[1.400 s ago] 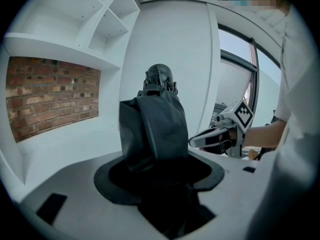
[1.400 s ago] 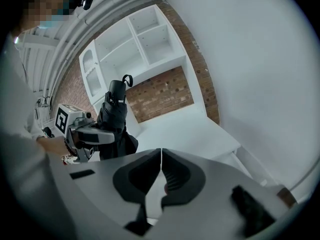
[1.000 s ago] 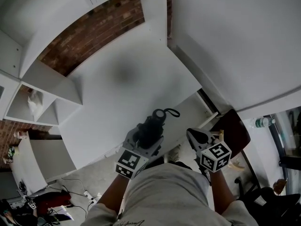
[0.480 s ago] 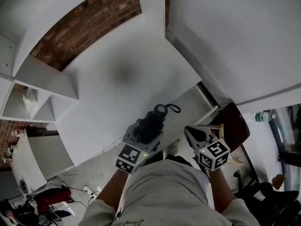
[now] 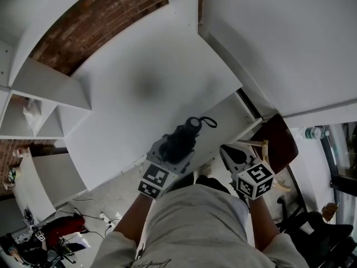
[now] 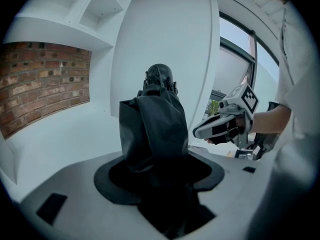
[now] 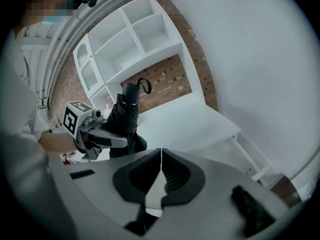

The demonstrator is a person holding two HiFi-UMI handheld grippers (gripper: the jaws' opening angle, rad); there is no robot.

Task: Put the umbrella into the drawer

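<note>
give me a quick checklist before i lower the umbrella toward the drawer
1. Umbrella gripped: ok. The left gripper is clamped on its folded black fabric, handle end pointing away.
2. Right gripper free: ok. Its jaws are together with nothing between them.
3. Grippers apart: ok. The right gripper sits beside the umbrella, not touching it.
4. Strap loop unsnagged: ok. It hangs loose off the handle end.
5. Drawer open enough: cannot tell. A white ledge shows below the desk edge, but its inside is not clear.
</note>
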